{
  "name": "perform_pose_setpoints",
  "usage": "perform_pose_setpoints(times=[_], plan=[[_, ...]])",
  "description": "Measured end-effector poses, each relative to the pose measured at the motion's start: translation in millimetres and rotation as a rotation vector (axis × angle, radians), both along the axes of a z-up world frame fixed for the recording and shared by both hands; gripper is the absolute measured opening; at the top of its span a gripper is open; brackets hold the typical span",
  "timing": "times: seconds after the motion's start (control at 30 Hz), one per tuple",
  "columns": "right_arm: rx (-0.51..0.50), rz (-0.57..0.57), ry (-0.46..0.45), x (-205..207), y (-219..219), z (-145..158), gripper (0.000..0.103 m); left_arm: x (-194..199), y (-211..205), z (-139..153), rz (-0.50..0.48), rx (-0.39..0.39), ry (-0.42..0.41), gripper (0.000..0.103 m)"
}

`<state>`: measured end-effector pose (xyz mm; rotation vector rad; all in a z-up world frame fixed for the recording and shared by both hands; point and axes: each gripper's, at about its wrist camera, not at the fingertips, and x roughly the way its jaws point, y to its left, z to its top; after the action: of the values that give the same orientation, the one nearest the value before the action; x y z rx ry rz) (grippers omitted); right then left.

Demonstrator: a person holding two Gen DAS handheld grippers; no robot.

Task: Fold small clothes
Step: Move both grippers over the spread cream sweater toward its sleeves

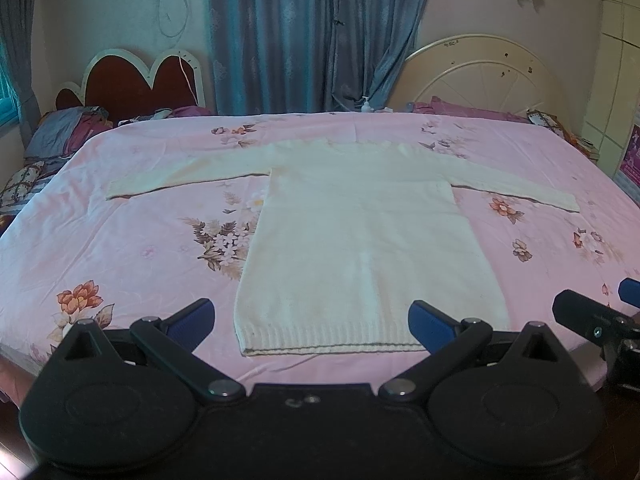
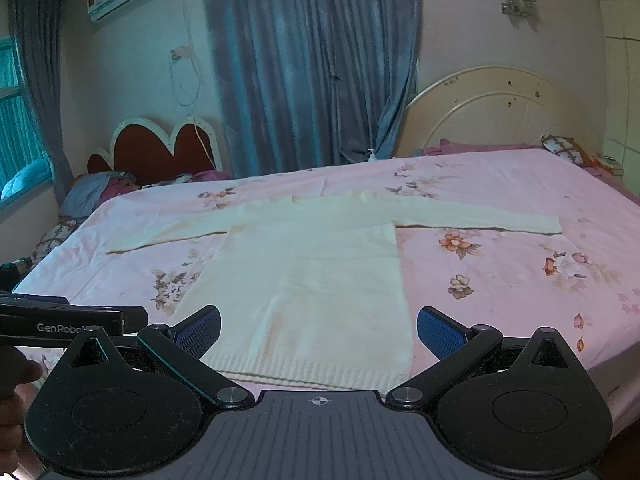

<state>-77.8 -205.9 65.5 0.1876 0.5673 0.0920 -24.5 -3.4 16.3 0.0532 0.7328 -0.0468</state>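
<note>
A cream knitted sweater (image 1: 360, 232) lies flat on the pink floral bed sheet (image 1: 132, 248), sleeves spread to both sides and its ribbed hem nearest me. It also shows in the right wrist view (image 2: 308, 272). My left gripper (image 1: 312, 322) is open and empty, its blue-padded fingers wide apart above the hem. My right gripper (image 2: 318, 334) is open and empty, just short of the hem's right part. The right gripper also shows at the right edge of the left wrist view (image 1: 600, 316), and the left gripper at the left edge of the right wrist view (image 2: 72, 320).
The bed's cream headboard (image 1: 484, 76) stands at the far right, pillows (image 1: 460, 110) before it. A second bed with a red heart-shaped headboard (image 1: 140, 84) and heaped bedding (image 1: 60, 132) is at the left. Blue curtains (image 1: 312, 32) hang behind.
</note>
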Motion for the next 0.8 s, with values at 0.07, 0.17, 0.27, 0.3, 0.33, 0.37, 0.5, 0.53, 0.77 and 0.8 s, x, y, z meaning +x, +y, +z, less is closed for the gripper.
perform_pose_setpoints(times=[0.07,0.17,0.27,0.3,0.33,0.37,0.5,0.53,0.77,0.8], plan=[[0.001,-0.001,0.002,0.8,-1.2,-0.7,0.103,0.7,-0.3,-0.1,0.001,0.001,0.001,0.103],[0.007,-0.002,0.003,1.3,-2.5,-1.2,0.103,0.5,0.2,-0.3,0.001,0.002,0.000,0.103],[0.003,-0.004,0.001,2.1,-2.7,-0.9,0.103,1.2,-0.1,-0.9,0.001,-0.002,0.002,0.103],[0.004,-0.004,0.001,2.1,-3.2,-1.2,0.103,0.5,0.0,-0.9,0.000,0.000,0.001,0.103],[0.005,-0.003,0.001,2.0,-3.1,-1.3,0.103,0.2,0.4,-0.8,-0.001,0.001,-0.001,0.103],[0.004,-0.004,0.001,2.0,-3.0,-1.4,0.103,0.5,-0.5,-1.4,-0.002,0.003,-0.001,0.103],[0.009,-0.008,0.004,3.3,-5.9,-1.7,0.103,1.1,1.2,-1.3,-0.002,0.001,0.001,0.103],[0.009,-0.010,0.005,3.7,-6.3,-1.8,0.103,0.9,1.3,-1.2,-0.002,0.002,0.000,0.103],[0.012,-0.013,0.009,7.7,-9.1,-2.8,0.103,2.6,1.5,-1.8,0.001,0.002,0.003,0.103],[0.013,-0.014,0.010,8.8,-9.6,-2.8,0.103,3.3,1.5,-2.3,0.001,0.002,0.004,0.103]])
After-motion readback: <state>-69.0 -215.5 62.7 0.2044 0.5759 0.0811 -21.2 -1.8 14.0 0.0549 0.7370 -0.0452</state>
